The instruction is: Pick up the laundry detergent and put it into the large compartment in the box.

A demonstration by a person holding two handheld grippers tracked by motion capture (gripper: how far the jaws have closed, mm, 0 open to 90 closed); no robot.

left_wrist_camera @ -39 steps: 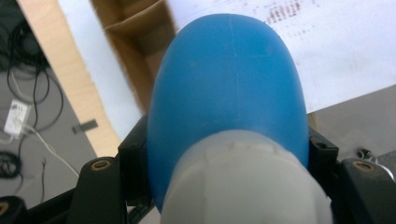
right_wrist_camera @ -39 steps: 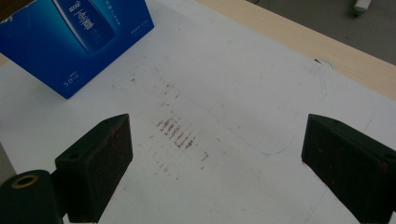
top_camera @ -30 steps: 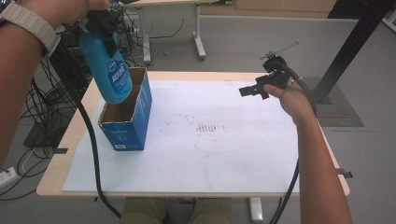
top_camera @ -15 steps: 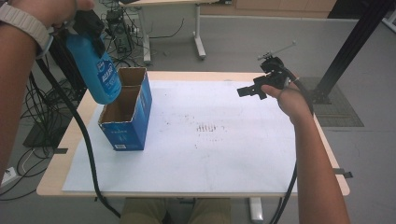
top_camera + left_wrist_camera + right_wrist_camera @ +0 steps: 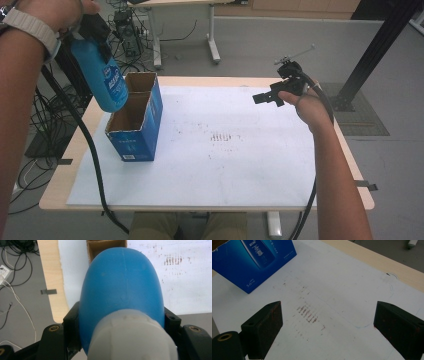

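From above my side, the high view looks forward and down over the whole desk (image 5: 210, 205). My left hand-held gripper (image 5: 120, 322) view stares steeply down, close. My right hand-held gripper (image 5: 327, 332) view skims low. All three share the blue box (image 5: 135, 130).

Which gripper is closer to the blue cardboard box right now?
Left. The left gripper holds a blue bottle just above the box; the right gripper hangs open far across the table.

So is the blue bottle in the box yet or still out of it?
Out. The left tongs hold the blue bottle in the air, tilted, above the left edge of the open box.
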